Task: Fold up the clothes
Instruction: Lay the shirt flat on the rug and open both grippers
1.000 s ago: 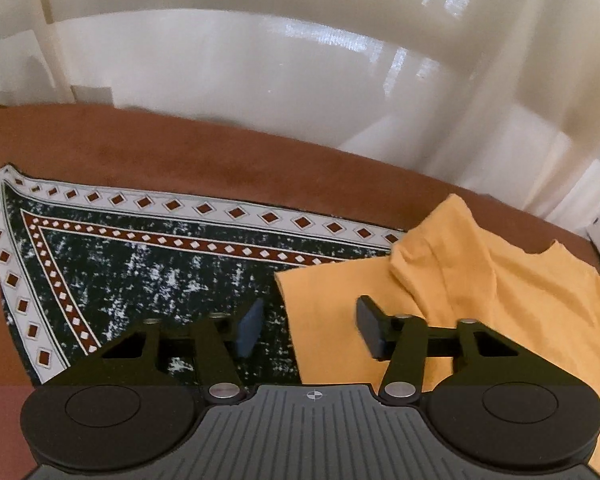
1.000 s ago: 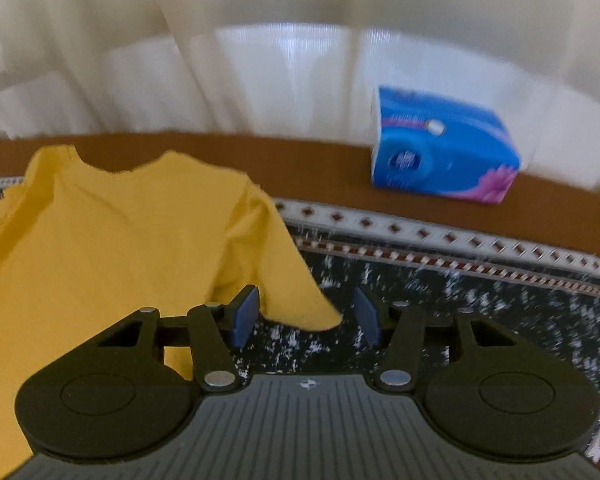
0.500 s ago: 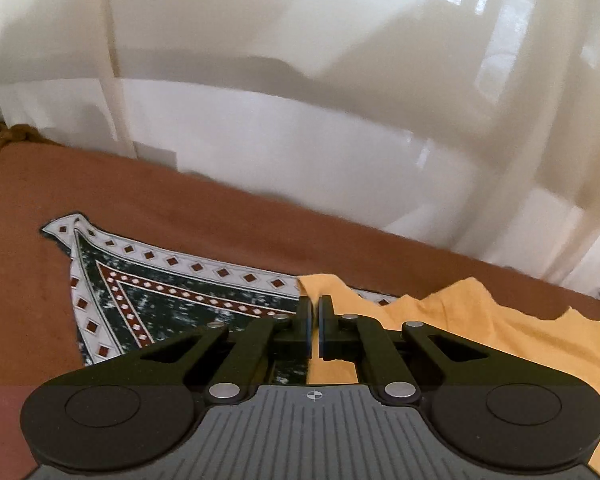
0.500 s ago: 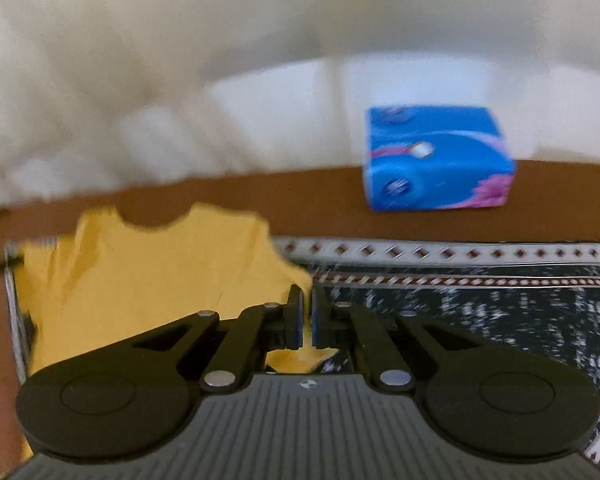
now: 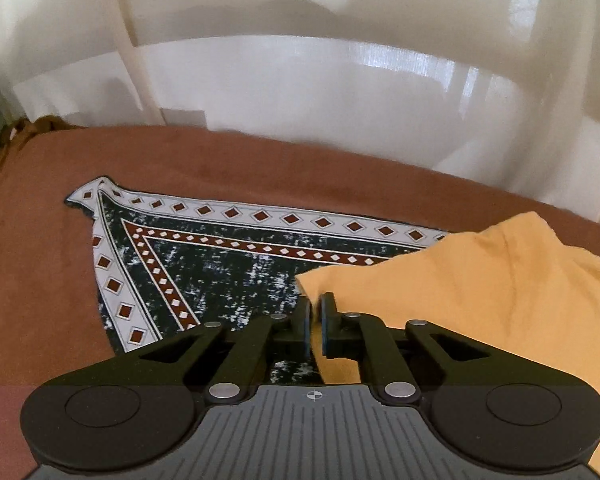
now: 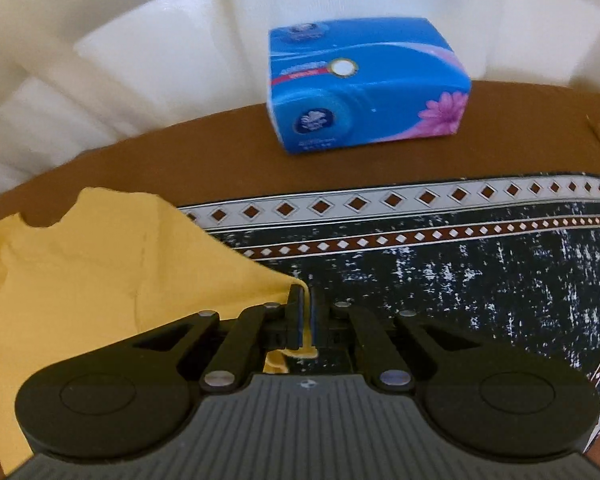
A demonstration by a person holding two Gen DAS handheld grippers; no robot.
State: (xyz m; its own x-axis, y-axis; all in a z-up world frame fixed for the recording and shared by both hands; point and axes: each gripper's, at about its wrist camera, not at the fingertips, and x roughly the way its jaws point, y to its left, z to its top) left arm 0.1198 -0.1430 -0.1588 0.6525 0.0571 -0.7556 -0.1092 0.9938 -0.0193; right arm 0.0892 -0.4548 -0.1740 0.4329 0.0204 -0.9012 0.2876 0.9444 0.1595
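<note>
- Shirt (image 5: 480, 288), yellow, lies partly on a dark patterned mat (image 5: 204, 256) with a white border of red diamonds; the mat is spread over a brown cloth surface (image 5: 260, 168).
- In the left wrist view the shirt fills the right side, one corner reaching toward the middle of the mat, its far edge lying over the mat's border.
- The left gripper (image 5: 315, 322) has its two fingers drawn together on that corner; yellow fabric shows in the narrow slit between them and below the right finger.
- In the right wrist view the shirt (image 6: 80, 272) sits on the left, its notched far edge reaching off the mat (image 6: 460, 272) onto the brown surface (image 6: 220, 152).
- The right gripper (image 6: 306, 318) is pinched on a pointed end of the shirt; a strip of yellow shows between the blue pads (image 6: 298, 320), and a small fold hangs out beneath them.
- A blue tissue box (image 6: 364, 84) with a pink flower print stands on the brown surface beyond the mat, well apart from the shirt.
- Pale curtains (image 5: 300, 80) hang behind the surface in both views.
</note>
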